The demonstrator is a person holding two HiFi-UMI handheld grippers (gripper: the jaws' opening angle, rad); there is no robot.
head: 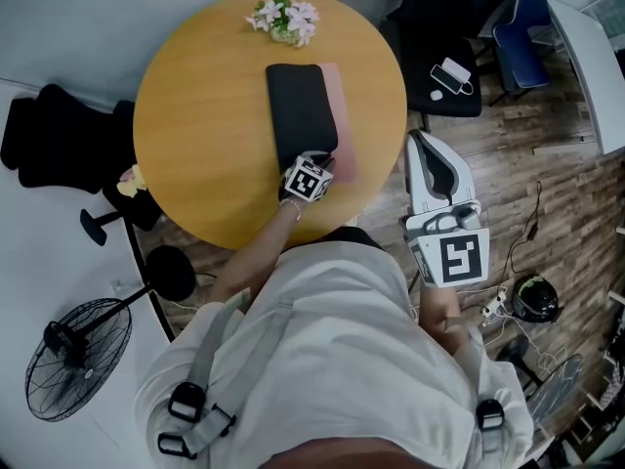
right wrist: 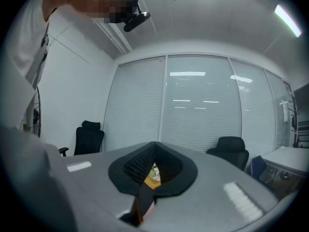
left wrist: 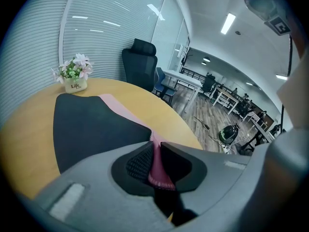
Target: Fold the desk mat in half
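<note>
The desk mat (head: 301,115) lies on the round wooden table (head: 205,135), black side up, with a pink strip (head: 338,115) showing along its right edge. My left gripper (head: 315,159) is at the mat's near right corner, shut on the pink edge. In the left gripper view that pink edge (left wrist: 158,168) stands pinched between the jaws of the left gripper (left wrist: 155,148), and the black mat (left wrist: 91,124) stretches ahead. My right gripper (head: 418,140) is off the table to the right. In its own view the right gripper (right wrist: 154,146) has its jaws together with nothing between them.
A small pot of flowers (head: 285,18) (left wrist: 75,77) stands at the table's far edge. Black office chairs stand to the left (head: 59,140) and at the far right (head: 439,57). A floor fan (head: 78,355) and cables lie on the floor nearby.
</note>
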